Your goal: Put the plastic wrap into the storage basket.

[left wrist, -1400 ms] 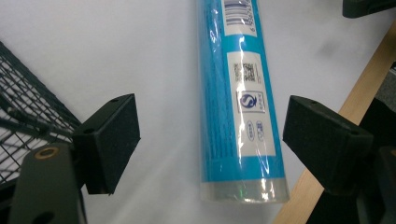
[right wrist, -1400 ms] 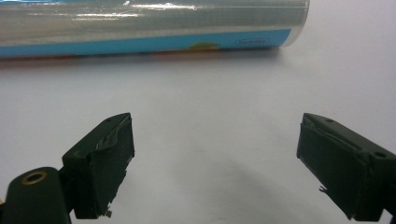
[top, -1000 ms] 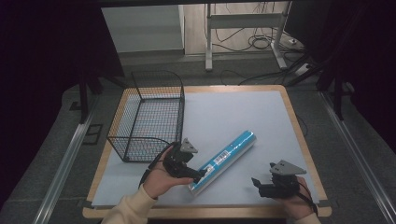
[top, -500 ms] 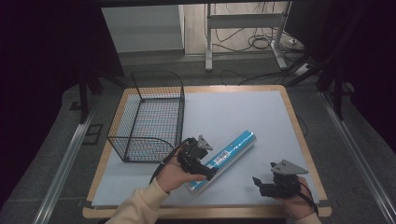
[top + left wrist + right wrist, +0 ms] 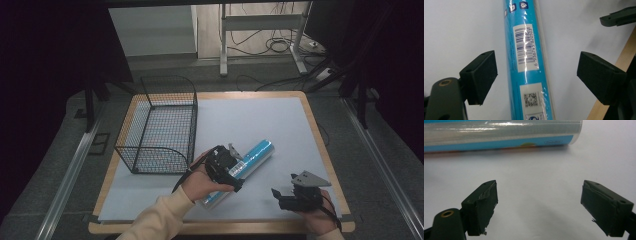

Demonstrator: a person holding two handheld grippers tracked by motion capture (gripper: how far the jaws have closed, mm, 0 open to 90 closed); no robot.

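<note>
1. At the far left of the bench (image 5: 320,125) stands your wire basket (image 5: 160,127), upright on the white sheet (image 5: 250,120) and well apart from both grippers.
2. Just right of the basket's near corner, your left gripper (image 5: 231,172) sits over the tube (image 5: 250,157), about at its middle. Your hand comes in from the bottom edge in a cream sleeve (image 5: 155,217).
3. In the left gripper view the tube (image 5: 526,62) runs straight up between the two pads (image 5: 480,76), with white sheet showing on either side of it. The jaws have just been opening; they stand wide, and neither pad touches the tube.
4. The tube lies flat on the sheet, slanting from near-left up to far-right. It is blue, with a glossy wrap, a barcode label and a small square code.
5. To the right of the tube's near end, and apart from it, your right gripper (image 5: 292,195) rests low by the bench's front edge, its grey plate on top.
6. In the right gripper view its jaws (image 5: 539,207) are spread wide over bare sheet with nothing between them; the tube (image 5: 499,135) lies crosswise beyond them.
</note>
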